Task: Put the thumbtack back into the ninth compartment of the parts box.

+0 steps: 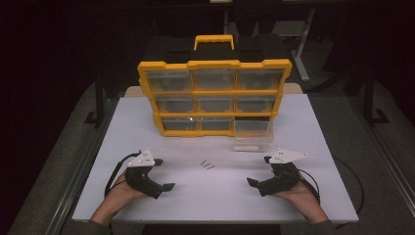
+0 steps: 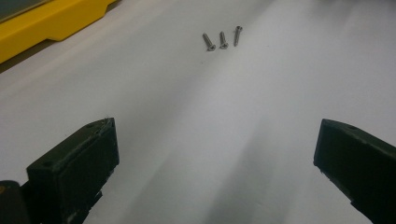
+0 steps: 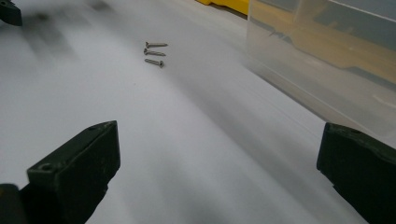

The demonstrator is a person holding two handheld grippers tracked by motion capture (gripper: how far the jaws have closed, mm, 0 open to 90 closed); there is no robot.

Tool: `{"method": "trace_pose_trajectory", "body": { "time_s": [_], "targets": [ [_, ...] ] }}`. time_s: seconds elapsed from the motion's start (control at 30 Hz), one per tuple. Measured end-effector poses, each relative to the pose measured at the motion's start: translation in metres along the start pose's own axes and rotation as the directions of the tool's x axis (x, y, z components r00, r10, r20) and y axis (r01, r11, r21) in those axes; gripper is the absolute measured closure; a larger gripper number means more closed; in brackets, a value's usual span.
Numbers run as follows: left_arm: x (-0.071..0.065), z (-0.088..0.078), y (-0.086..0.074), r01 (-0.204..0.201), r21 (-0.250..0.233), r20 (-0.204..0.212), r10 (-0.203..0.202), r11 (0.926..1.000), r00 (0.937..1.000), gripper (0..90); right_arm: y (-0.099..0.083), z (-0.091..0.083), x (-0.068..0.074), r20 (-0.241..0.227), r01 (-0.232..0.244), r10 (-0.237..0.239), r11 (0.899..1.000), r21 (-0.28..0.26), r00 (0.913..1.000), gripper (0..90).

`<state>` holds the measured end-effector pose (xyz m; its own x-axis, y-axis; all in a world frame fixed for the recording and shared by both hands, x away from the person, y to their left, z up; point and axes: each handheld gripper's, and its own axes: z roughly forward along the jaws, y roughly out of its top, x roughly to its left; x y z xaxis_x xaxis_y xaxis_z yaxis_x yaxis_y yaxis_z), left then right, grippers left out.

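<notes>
Screws (image 1: 207, 165) small, hard to count, between wide-jawed left tool (image 1: 163, 174), right tool (image 1: 258, 172)

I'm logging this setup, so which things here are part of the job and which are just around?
Part of the job:
- three screws lying loose on the white table
- clear drawer pulled out of the yellow organizer
- left gripper, open
- right gripper, open

Just around:
- the organizer's other clear drawers, all pushed in
- metal frame legs behind the table, dim

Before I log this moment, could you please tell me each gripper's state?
Left gripper: open, holding nothing.
Right gripper: open, holding nothing.
</notes>
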<state>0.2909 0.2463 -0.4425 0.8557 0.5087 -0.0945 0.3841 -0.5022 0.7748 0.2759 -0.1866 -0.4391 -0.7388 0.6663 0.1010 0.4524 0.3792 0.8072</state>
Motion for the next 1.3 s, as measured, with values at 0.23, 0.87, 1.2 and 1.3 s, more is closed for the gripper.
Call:
{"method": "trace_pose_trajectory", "body": {
  "time_s": [0.23,0.87,1.2,1.3],
  "targets": [
    [0.002,0.003,0.005,0.007,-0.004,0.005,-0.007,1.0000,1.0000,0.0,0.000,0.000,-0.001,-0.009,-0.004,0.004,1.000,-0.003,0.9999,0.0],
    [0.004,0.016,0.015,0.000,0.005,0.029,0.000,1.0000,0.9996,0.0,0.003,0.000,-0.001,-0.022,-0.007,0.007,1.000,-0.013,0.9997,0.0],
    [0.005,0.022,0.023,-0.010,0.005,0.039,0.010,0.9999,0.9992,0.0,0.003,0.000,-0.001,-0.025,-0.001,0.000,1.000,-0.014,0.9997,0.0],
    [0.006,0.024,0.026,-0.007,-0.003,0.042,0.007,1.0000,0.9991,0.0,0.003,0.001,0.000,-0.024,0.000,0.000,1.000,-0.012,0.9997,0.0]
  ]
}}
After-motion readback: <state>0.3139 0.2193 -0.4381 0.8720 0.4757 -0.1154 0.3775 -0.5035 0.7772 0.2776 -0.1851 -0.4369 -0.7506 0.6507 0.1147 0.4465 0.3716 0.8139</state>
